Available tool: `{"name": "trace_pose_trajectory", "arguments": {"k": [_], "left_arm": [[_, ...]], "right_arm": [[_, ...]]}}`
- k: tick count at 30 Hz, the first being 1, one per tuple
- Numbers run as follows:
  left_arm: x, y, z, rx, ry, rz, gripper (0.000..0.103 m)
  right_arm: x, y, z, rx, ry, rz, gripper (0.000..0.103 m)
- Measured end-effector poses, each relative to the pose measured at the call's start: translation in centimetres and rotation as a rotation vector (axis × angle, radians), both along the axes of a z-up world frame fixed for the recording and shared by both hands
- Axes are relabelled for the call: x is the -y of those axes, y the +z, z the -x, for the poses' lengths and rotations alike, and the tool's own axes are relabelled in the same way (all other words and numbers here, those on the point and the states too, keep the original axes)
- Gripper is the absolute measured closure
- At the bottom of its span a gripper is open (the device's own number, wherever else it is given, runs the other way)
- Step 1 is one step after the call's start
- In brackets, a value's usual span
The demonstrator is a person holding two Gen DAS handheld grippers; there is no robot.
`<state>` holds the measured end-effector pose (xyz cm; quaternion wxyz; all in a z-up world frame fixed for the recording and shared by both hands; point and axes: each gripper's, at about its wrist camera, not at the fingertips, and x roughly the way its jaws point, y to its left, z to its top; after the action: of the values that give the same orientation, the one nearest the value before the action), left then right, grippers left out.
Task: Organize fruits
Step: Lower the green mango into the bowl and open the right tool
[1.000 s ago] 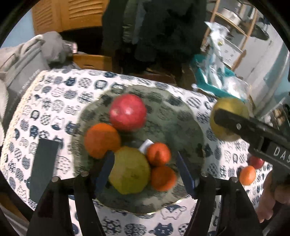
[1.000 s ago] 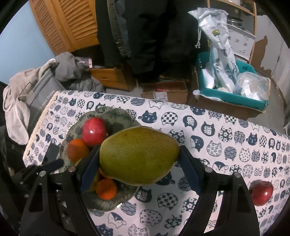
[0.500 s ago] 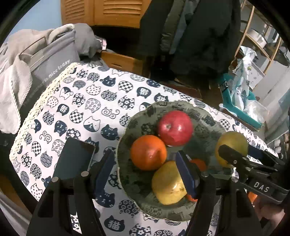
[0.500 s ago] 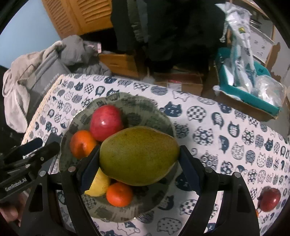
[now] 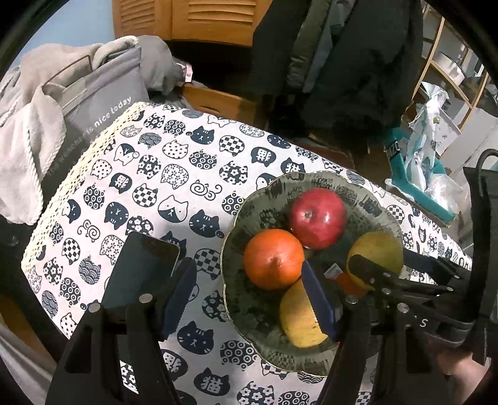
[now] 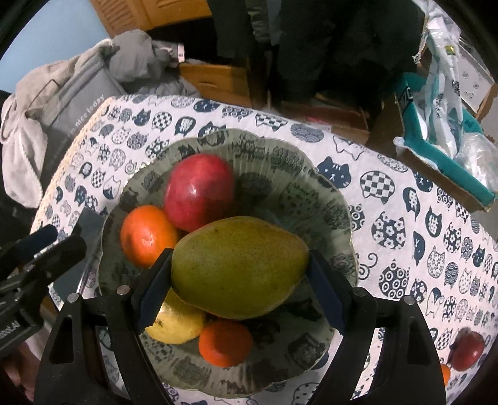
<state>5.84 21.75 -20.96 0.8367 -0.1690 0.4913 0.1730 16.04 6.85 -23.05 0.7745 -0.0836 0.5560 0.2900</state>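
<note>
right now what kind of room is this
Probably a lived-in home room: a table under a cat-print tablecloth, dark coats hanging behind it, and a louvred wooden cabinet.

A cat-print table (image 5: 174, 174) bears a fruit plate (image 5: 373, 199) and phone (image 5: 140, 274).

Apple (image 6: 199, 190), orange (image 6: 146, 235) in bowl (image 6: 330, 199); phone (image 5: 143, 274) left of it.

Black gripper (image 6: 239, 296) — blue pads (image 6: 154, 289).
</note>
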Motion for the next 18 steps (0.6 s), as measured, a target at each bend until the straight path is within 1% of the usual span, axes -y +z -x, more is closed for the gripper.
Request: {"name": "trace_pose_trajectory", "arguments": {"k": [4,9,13,18], "left_arm": [[-0.2,0.2,0.1,0.002,0.007,0.003,0.032],[0.0,0.7,0.1,0.008,0.006,0.001,0.032],[0.4,1.6,0.1,0.029,-0.004,0.000,0.032],[1.4,2.9,0.0,0.058,-0.023,-0.010,0.031]], "right_arm": [[-0.1,0.3,0.0,0.015,0.002,-0.010,0.017],[0.6,1.8,-0.3,0.041,-0.022,-0.035,0.015],[1.9,3.7,-0.6,0.069,-0.064,-0.071,0.015],[3.7,6.6,-0.3,0.148,-0.096,-0.073,0.015]]}}
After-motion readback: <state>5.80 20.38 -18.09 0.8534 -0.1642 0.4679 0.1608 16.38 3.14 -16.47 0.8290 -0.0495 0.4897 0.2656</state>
